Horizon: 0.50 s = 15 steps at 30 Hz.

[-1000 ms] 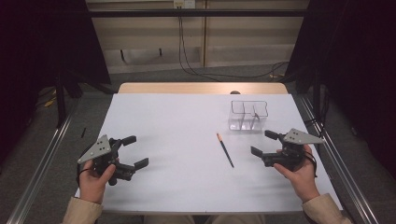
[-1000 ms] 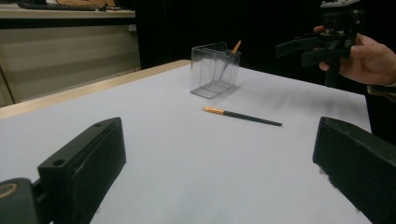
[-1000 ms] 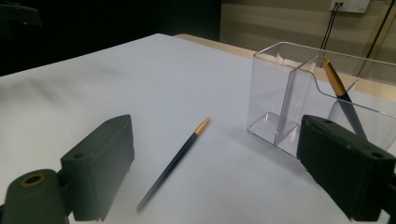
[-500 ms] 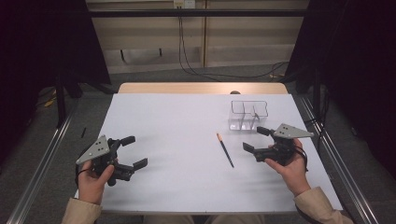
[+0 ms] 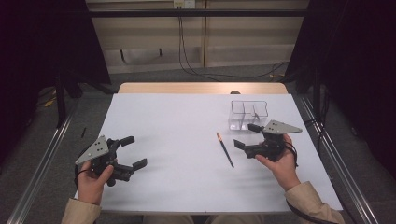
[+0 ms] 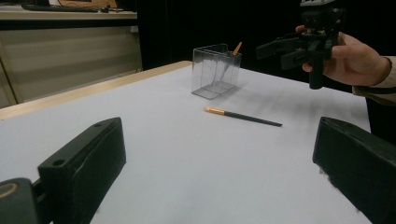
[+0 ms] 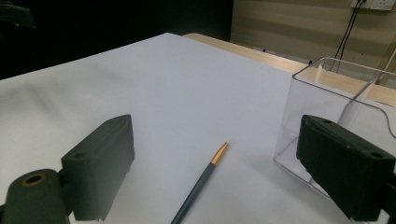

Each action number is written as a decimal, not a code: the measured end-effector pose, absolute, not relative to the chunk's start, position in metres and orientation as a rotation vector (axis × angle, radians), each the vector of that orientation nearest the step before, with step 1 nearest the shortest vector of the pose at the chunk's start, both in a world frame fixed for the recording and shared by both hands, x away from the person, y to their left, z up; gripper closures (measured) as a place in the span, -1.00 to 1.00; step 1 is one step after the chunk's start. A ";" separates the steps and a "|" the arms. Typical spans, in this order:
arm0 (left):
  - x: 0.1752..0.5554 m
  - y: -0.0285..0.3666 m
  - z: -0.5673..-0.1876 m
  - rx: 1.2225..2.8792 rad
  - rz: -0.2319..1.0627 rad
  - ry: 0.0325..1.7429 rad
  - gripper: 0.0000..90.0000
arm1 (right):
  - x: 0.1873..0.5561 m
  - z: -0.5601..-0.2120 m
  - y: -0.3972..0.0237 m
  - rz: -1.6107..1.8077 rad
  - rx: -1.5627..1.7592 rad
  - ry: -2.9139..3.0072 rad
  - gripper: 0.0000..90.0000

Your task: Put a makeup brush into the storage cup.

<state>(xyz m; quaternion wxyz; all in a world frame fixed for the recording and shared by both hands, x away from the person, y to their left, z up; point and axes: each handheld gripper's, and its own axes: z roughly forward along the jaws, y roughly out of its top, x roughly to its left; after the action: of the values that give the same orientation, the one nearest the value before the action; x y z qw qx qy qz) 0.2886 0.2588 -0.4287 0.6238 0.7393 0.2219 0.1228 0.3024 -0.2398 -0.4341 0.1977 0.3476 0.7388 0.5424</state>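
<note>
Left gripper (image 5: 129, 152) near desk's (image 5: 177, 121) front-left corner — fingers spread wide, empty. Right gripper (image 5: 246, 136) toward right edge, fingers likewise wide apart, holding nothing. Pencil (image 5: 225, 150) flat on desk just beside it. Clear box (image 5: 247, 113) behind — seemingly holds second pencil.

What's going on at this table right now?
A person sits at a white table with a two-jaw gripper in each hand. The right gripper is open, held above the table beside a dark pencil with an orange tip that lies flat. A clear divided container behind it has a similar pencil leaning inside. The left gripper is open, apart from both, holding nothing.
</note>
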 end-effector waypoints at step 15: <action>0.289 0.259 -0.429 1.700 0.282 0.507 -0.94 | 0.317 -0.438 -0.224 1.504 0.973 2.086 -0.75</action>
<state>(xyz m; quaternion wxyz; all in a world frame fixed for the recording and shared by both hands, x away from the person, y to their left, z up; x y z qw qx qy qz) 0.2895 0.2588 -0.4292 0.6231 0.7403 0.2206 0.1227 0.3170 -0.2241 -0.4376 0.1946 0.3469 0.7442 0.5366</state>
